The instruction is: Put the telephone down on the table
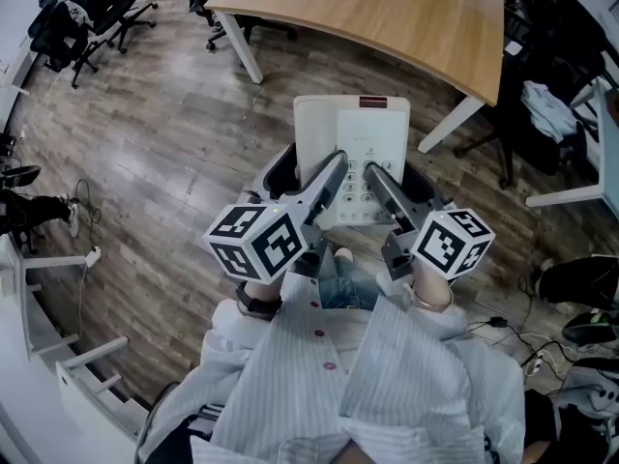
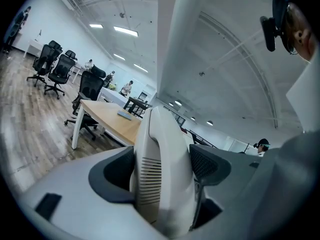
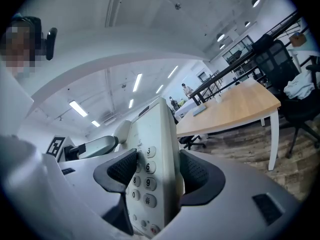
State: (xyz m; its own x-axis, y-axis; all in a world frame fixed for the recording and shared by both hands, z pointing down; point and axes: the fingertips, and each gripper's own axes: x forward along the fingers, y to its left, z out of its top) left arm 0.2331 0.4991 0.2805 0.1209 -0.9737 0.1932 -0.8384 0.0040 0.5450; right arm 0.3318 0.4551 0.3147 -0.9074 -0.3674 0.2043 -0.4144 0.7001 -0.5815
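While the telephone (image 1: 351, 138) hangs over the wood-grain floor (image 1: 164, 153), short of the table (image 1: 387, 17) ahead, both tongs carry it between them. The left gripper (image 2: 161, 166) stands spread wide with its pads (image 2: 209, 164) pressed on the handset side, and the right gripper (image 3: 156, 176) is spread just as wide, clamped across the keypad edge.

The main risk, I judge, is slippage. The casing is smooth, glossy white plastic with rounded corners, and each pair of tongs bites only on a narrow edge, so a small twist of one hand against the other could lever the body loose. The handset is a separate curved piece resting in its cradle (whether it is latched I cannot tell). If the left grip eases first, it may tip out and drop. Setting the phone too near the table's curved rim could also let it teeter off.

The pads are dark, with a fine mesh texture that should give some friction. The handset end carries ribbed slots, and the keys are small raised ovals. The tabletop is pale, flat laminate on white legs.
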